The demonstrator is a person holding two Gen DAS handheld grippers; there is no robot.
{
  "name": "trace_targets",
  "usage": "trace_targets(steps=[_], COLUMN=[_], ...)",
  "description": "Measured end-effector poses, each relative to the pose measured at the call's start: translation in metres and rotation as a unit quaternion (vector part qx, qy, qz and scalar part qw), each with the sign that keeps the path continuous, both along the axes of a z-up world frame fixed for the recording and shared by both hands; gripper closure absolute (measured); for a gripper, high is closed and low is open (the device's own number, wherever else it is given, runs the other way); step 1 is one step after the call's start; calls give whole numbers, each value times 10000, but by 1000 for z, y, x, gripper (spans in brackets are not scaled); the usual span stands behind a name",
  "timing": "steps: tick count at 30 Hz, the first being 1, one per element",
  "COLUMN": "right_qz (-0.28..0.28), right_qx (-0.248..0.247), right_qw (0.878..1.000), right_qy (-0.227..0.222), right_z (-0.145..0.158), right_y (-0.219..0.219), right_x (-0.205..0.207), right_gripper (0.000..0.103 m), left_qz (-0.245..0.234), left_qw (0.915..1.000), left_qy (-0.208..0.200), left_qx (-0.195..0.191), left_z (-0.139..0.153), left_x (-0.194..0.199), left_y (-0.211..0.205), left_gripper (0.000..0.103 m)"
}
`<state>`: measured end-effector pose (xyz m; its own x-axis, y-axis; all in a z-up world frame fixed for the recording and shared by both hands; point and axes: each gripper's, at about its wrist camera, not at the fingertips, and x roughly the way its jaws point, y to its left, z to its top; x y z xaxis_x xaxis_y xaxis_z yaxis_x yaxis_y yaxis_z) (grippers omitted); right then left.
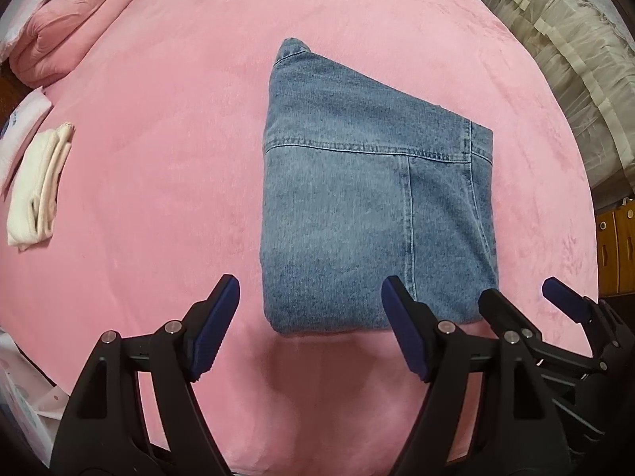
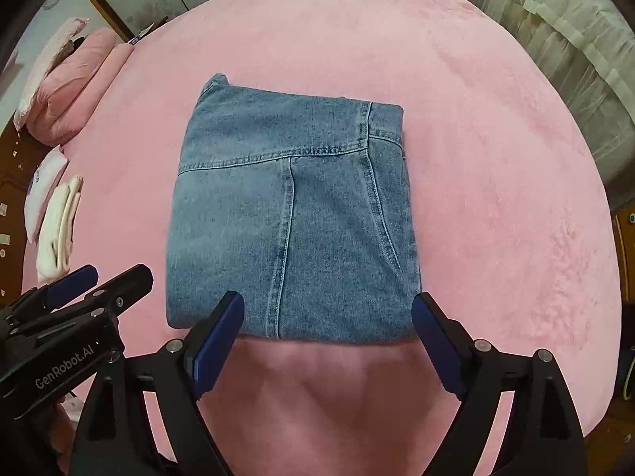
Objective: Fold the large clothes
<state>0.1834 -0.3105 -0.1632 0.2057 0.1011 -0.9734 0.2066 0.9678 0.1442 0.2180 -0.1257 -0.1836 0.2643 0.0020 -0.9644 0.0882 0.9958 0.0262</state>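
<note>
Lying flat near the middle of a pink plush bed point(image 1: 158, 158), the denim garment point(image 1: 373, 206) is folded into a compact, roughly square bundle. Its cloth is a faded mid-blue with paler stitched seams: one seam runs across the upper part and another drops from it toward the near edge. A small flap of doubled denim pokes out at the far left corner, and the near edge is a clean, straight fold.

Both grippers hang above the near edge with nothing between their blue pads. The left gripper point(image 1: 311, 321) has its jaws spread wide over the bundle's near left corner, clear of the cloth. The right gripper point(image 2: 329, 337) is likewise spread wide, its fingers framing the near edge in the right wrist view without pressing on it. Each gripper shows at the edge of the other's view.

At the far left of the bed a folded cream garment point(image 1: 37, 186) lies on its own, well apart from the denim. Beyond it sits a rolled pink quilt point(image 1: 67, 20). Pale gathered curtains point(image 1: 555, 47) hang on the far right, with a wooden cabinet point(image 1: 615, 246) below them.

White lettering on the left gripper's black body, seen from the right wrist, reads "GenRobot.AI".
</note>
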Motion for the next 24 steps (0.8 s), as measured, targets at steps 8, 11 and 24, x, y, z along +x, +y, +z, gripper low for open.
trace_targets(steps=[8, 11, 24], right_qz=[43, 57, 2], right_qx=[21, 18, 25], right_qw=[10000, 10000, 10000], right_qy=[26, 28, 81], right_z=[-2, -2, -2], right_y=[-3, -3, -8], right_x=[4, 5, 5], right_gripper=[15, 15, 15], left_qz=[-9, -16, -63], left_qw=[10000, 9999, 10000], left_qy=[6, -5, 25], left_qx=[54, 108, 41], left_z=[0, 0, 0], left_x=[6, 8, 10], left_y=[0, -1, -2], left_gripper=[31, 31, 31])
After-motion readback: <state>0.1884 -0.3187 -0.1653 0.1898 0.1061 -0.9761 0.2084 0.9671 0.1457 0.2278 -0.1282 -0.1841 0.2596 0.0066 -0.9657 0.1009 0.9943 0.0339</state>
